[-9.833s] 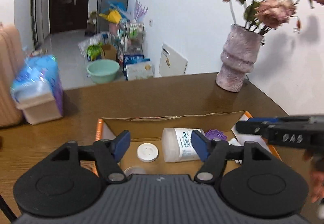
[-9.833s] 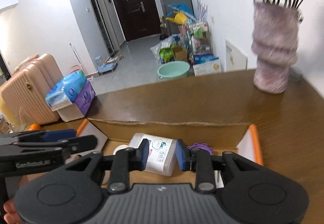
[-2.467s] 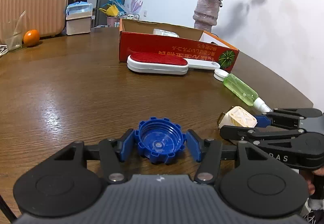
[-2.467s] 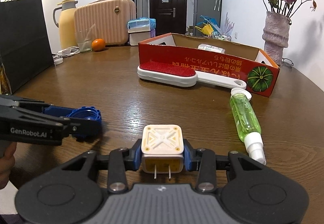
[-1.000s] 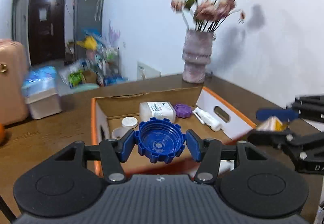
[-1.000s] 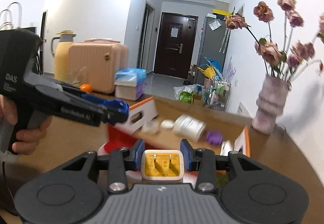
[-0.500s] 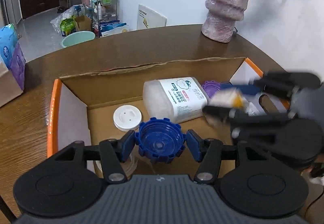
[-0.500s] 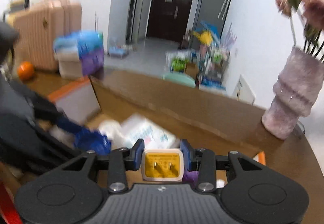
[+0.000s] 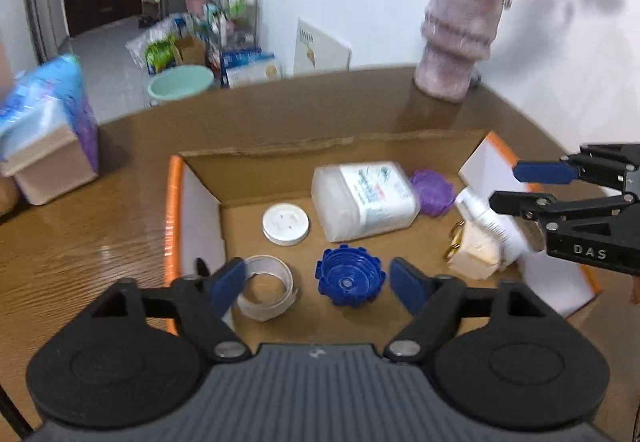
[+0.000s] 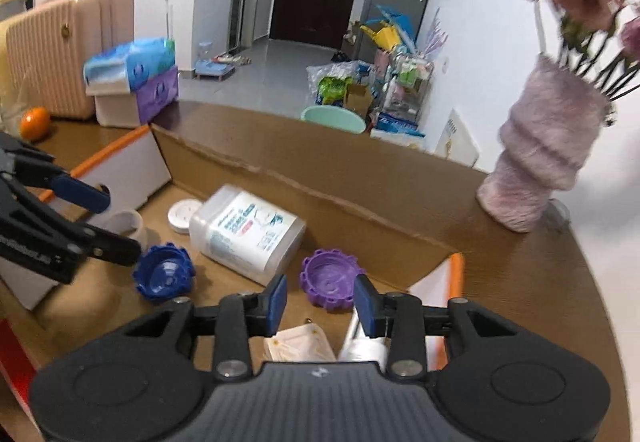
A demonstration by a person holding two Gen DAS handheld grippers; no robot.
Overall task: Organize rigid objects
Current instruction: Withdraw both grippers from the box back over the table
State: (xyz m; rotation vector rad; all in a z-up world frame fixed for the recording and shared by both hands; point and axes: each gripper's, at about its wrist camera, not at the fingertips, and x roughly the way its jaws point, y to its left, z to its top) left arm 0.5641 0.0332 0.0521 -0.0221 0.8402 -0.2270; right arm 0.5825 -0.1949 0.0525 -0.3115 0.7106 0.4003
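We hold both tongs over the box, which sits on the surface toward its far edge, short of the vase.

Largest inside is one white jar, lying on its side against the box's far wall, its long axis running roughly along that wall. Just right of it lies one purple cap, and by the right wall one white tube lying beside one cream charger. Toward the left wall sit one white lid and one tape ring. One blue cap lies on the box floor near the near wall.

The left tongs are opening, spread wide; the blue cap lies free just below and ahead of them, touching neither pad. The right tongs are also easing apart, with nothing between them; the charger lies directly under them, a little nearer than the purple cap.

We judge both drops done. The next move turns on withdrawing clear: each cap and the charger lie below and ahead, so lifting back avoids them.
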